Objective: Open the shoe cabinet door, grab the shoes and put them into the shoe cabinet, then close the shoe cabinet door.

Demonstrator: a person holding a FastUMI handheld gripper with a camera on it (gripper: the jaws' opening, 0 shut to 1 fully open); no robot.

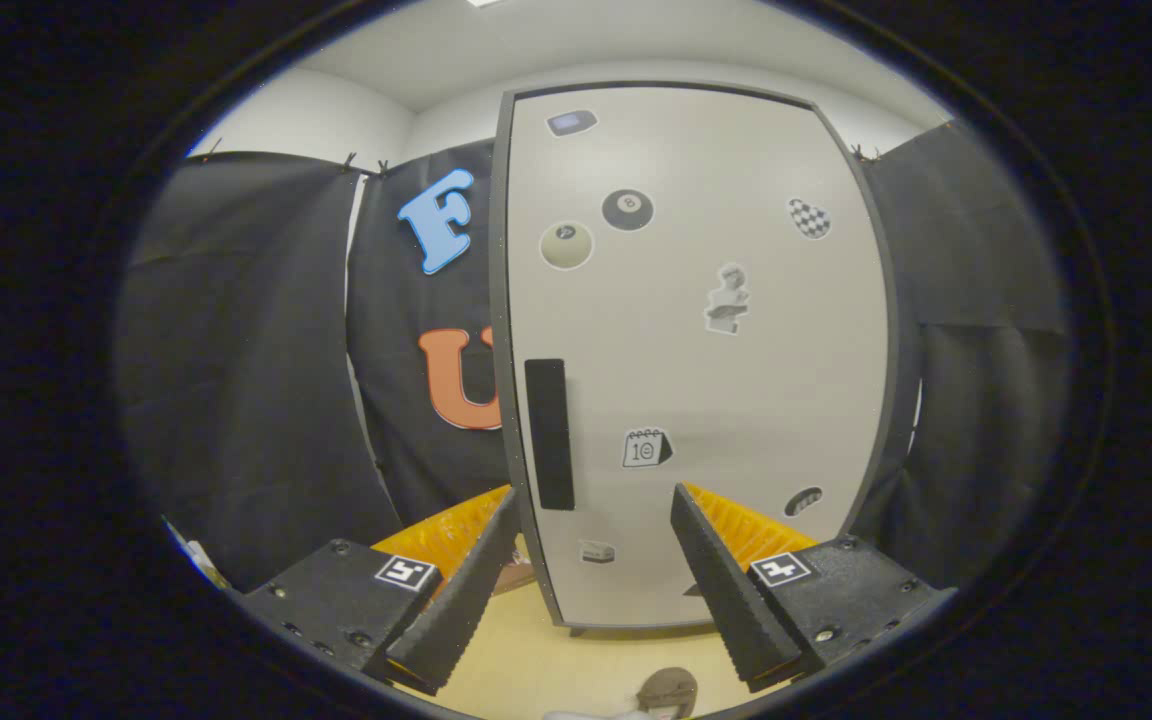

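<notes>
**A:** What was in front of the gripper (pixel 596 510) at that point?

**B:** The tall, pale grey shoe cabinet door with its dark frame (pixel 696 350). It stood shut and upright on the light wooden floor (pixel 576 670), beyond the fingers. A few small stickers were scattered over the panel.

**A:** And the claw itself?

**B:** Spread wide and holding nothing. Both black ribbed fingers (pixel 726 580) pointed forward at the lower part of the door, well short of it as far as I could judge.

**A:** Where would you have taken hold?

**B:** At the long black vertical handle strip (pixel 549 433) beside the door's left edge. It sat just ahead of the left finger and a little above it. I judged the hinges to be on the far side, so pulling there would give the most leverage.

**A:** How would the door have handled?

**B:** Stiff and flat, probably light board, swinging easily once freed. The panel looked smooth and slippery, so the fingers needed the handle or the edge, not the face.

**A:** The pose of the hand?

**B:** Level, low, facing the door nearly square on.

**A:** The shoes?

**B:** Something brownish (pixel 669 690) lay on the floor below the fingers; I couldn't tell whether it was a shoe.
</notes>
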